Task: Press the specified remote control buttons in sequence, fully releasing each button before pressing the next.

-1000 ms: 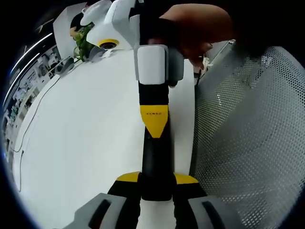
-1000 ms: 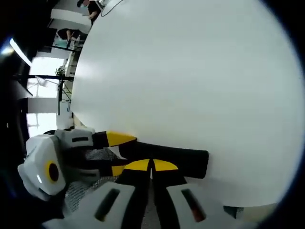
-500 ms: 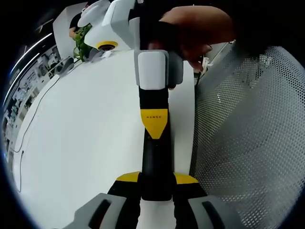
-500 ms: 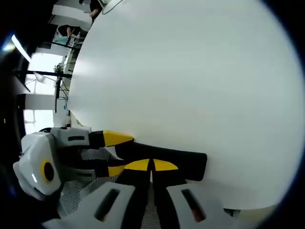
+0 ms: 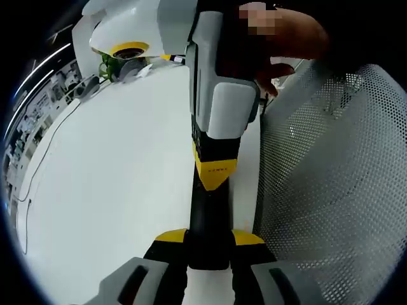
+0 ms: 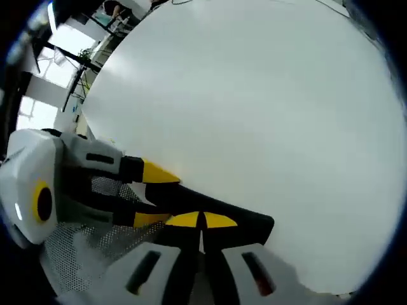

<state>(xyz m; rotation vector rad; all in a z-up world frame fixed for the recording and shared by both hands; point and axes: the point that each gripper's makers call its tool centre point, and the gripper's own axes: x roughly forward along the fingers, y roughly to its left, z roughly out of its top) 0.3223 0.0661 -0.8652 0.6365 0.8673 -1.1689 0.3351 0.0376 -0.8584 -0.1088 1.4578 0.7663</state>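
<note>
A long black remote control is held over the white table in my left gripper, which is shut on its near end. My right gripper comes down from above, held by a hand, its yellow tips together and resting on the remote's upper face. In the right gripper view my right gripper is shut, tips against the remote. The left gripper enters from the left, clamped on the remote's end. The buttons are hidden.
A white perforated chair back stands close along the table's right edge and shows under the left gripper. A thin cable lies on the table's far left; a green plant stands beyond. The table spreads wide.
My right gripper has slid down along the remote toward the left gripper and now looms larger. The right gripper view has tilted. The left gripper keeps its hold.
</note>
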